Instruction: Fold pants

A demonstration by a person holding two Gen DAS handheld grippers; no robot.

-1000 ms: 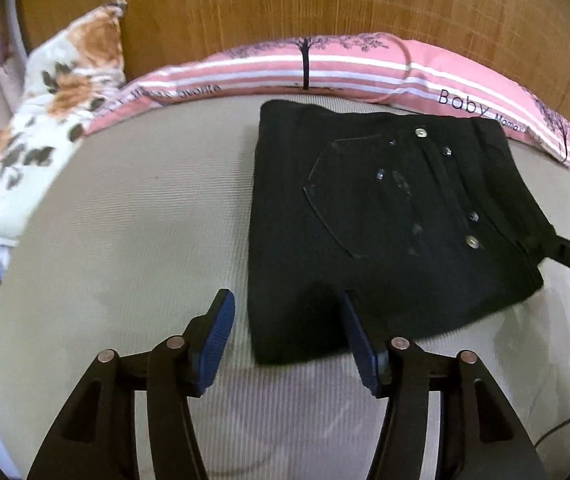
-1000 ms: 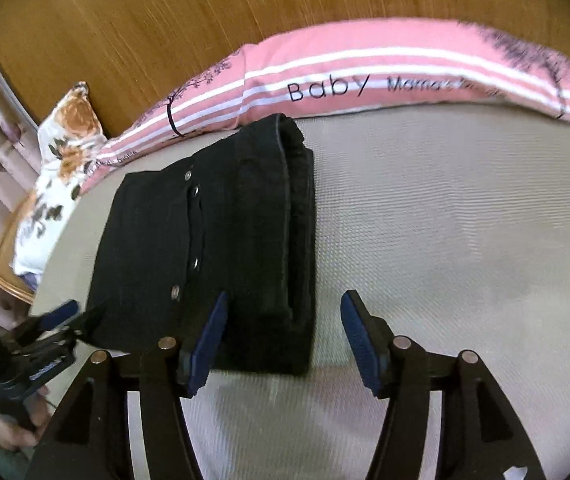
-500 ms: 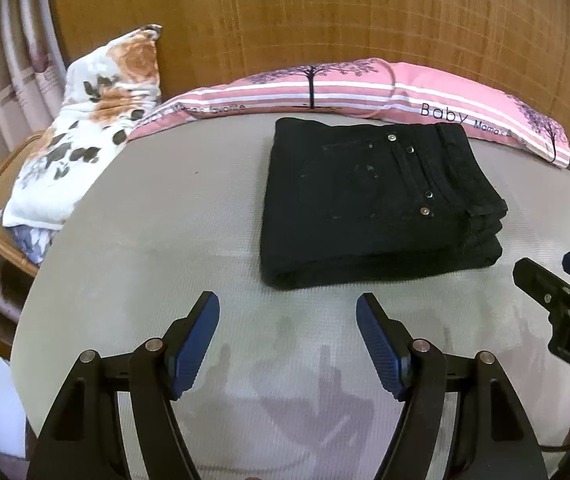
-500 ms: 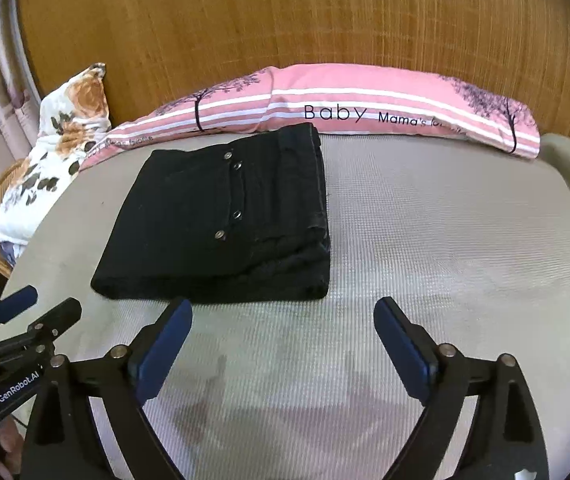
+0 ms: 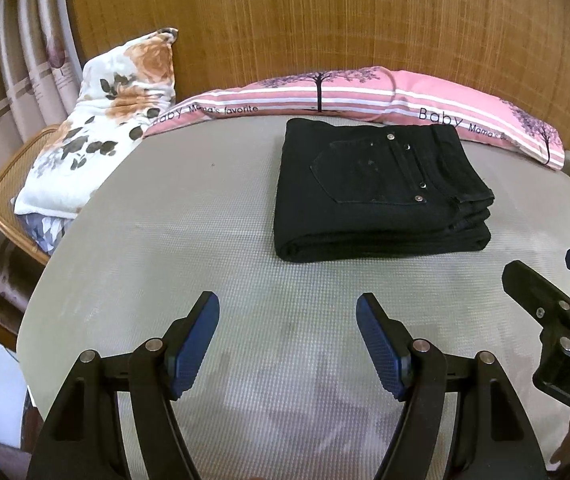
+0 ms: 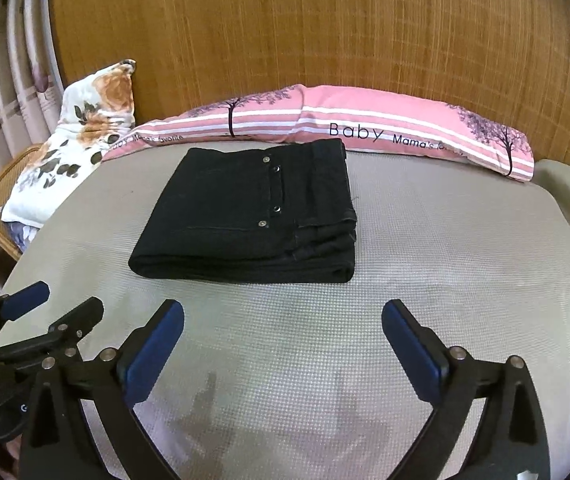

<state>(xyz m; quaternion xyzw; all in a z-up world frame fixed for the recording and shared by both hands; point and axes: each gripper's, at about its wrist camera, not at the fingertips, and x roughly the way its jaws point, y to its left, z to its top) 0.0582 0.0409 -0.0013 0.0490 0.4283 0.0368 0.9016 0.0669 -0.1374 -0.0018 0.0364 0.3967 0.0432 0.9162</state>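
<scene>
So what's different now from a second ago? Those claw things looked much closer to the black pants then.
Both have pulled back toward the near edge of the bed. The left gripper and right gripper were right at the folded pants and now hang open and apart from them, the right opened wider. The pants stay folded in the same spot; the pink pillow has not moved.

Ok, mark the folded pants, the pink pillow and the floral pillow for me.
folded pants (image 5: 369, 184), left wrist view, on the back pocket.
pink pillow (image 6: 365, 120), right wrist view, on its striped middle.
floral pillow (image 5: 101, 136), left wrist view, on its front face.
</scene>
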